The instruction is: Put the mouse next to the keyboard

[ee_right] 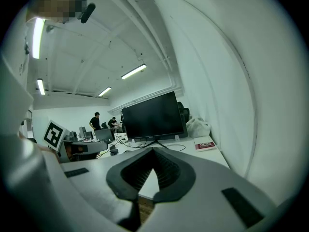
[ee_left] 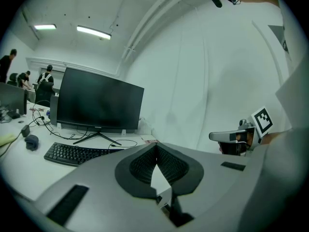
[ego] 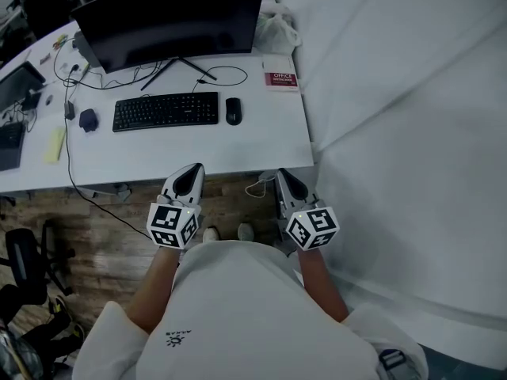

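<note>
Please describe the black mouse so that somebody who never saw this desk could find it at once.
Start at the big dark monitor on the white desk. In front of it lies a black keyboard; the mouse sits just off its right end. It is a smooth black oval, unlike the dark lump left of the keyboard.

A: Floor?
B: Brown wood-plank floor (ego: 103, 236), showing below the front edge of the long white rectangular desk (ego: 238, 145).
A: Walls?
B: Plain white wall (ego: 396, 93) runs along the desk's right end. The white ceiling (ee_left: 159, 4) has pipes along it.
A: Light?
B: 2 long fluorescent ceiling strips (ee_left: 94, 32) are lit in the left gripper view, more in the right gripper view.
A: Other furniture?
B: Black wheeled office chair (ego: 24, 267) at far left, partly cut off. Desks farther back are too small to detail.
</note>
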The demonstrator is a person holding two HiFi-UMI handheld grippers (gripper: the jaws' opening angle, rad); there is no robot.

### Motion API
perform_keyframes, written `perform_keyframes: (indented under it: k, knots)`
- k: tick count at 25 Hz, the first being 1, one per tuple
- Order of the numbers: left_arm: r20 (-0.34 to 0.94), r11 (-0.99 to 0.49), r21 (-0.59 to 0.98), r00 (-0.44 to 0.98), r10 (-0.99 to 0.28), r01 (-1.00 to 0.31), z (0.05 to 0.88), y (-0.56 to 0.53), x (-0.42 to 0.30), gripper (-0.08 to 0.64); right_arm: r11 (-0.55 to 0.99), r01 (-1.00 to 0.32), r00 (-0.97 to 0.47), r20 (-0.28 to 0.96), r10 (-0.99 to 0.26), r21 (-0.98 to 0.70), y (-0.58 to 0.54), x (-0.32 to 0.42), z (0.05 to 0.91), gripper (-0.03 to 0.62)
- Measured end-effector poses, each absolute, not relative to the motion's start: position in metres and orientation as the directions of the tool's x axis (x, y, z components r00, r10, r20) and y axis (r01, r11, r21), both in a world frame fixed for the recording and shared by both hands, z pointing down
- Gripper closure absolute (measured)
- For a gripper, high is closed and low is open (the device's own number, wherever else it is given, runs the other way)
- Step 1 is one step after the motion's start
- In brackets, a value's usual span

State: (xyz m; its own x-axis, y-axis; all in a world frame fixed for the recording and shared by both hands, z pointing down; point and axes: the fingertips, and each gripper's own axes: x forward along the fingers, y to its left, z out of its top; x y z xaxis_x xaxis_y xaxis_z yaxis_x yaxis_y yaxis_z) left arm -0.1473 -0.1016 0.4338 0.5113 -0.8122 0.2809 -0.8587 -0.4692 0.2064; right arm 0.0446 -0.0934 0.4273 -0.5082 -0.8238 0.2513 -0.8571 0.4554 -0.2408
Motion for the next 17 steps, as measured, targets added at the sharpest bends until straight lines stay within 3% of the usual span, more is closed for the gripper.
perform_keyframes:
  k: [17]
  knots:
    - [0.317, -0.43, 0.189, 0.47, -0.824, -0.883, 0.4424, -0.0987, -0.1566, 0.548, 0.458, -0.857, -0.509, 0.259, -0.821, -0.235, -0.0928, 0.0414, 0.4334, 0.575]
